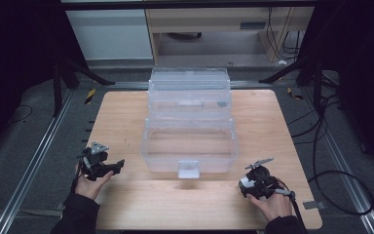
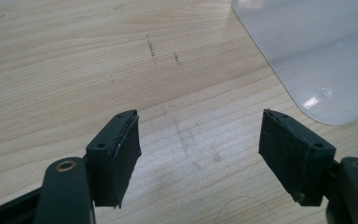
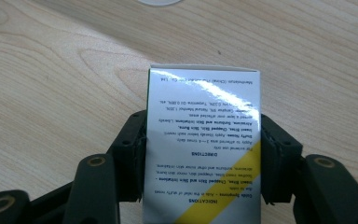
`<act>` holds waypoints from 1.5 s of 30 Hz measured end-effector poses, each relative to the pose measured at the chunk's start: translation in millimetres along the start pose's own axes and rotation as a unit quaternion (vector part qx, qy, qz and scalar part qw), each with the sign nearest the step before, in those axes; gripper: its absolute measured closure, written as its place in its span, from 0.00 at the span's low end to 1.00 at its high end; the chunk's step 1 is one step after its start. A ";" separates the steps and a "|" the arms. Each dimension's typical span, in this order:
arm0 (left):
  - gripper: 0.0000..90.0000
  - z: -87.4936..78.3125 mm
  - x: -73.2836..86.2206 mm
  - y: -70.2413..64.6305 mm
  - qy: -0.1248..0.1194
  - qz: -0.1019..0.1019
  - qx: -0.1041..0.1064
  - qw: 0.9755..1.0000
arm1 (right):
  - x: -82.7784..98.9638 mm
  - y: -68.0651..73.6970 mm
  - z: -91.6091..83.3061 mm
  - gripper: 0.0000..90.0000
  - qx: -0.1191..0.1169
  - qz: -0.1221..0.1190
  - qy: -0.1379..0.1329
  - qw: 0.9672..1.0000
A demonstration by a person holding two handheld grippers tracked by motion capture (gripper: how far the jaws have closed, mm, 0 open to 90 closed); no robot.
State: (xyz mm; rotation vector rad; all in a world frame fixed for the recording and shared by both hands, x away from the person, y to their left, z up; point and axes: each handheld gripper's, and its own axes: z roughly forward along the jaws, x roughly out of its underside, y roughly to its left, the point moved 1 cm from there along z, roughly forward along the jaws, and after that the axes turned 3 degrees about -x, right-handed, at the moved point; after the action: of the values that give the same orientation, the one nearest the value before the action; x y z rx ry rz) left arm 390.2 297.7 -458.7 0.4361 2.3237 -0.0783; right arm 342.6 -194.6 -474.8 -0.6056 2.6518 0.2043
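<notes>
A small white carton point(image 3: 203, 154) with printed text and a yellow stripe lies on the wooden table between the jaws of my right gripper point(image 3: 203, 140). Both pads point(image 3: 133, 149) touch its sides, so the gripper is shut on it. In the high view my right gripper point(image 1: 251, 183) is near the table's front right, held by a hand. My left gripper point(image 1: 118, 166) rests at the front left in the other hand. Its jaws stand wide apart over bare wood, with nothing between them point(image 2: 198, 135).
A large clear plastic tiered organiser point(image 1: 190, 141) stands in the middle of the table point(image 1: 126, 204), with a small tab at its front. Its rounded corner point(image 2: 317, 56) lies ahead and right of my left gripper. Cables point(image 1: 331, 185) run on the floor to the right.
</notes>
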 end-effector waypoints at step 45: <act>0.46 -22.8 -38.2 -7.7 -0.061 0.009 0.032 0.998 | -9.9 -79.2 -34.6 0.33 0.049 0.018 -0.225 0.973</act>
State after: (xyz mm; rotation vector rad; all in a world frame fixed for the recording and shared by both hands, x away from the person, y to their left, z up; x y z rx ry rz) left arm 397.2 283.7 -416.3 0.4708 2.2008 -0.1668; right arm 373.4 -269.6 -443.4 -0.4201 2.2203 0.1939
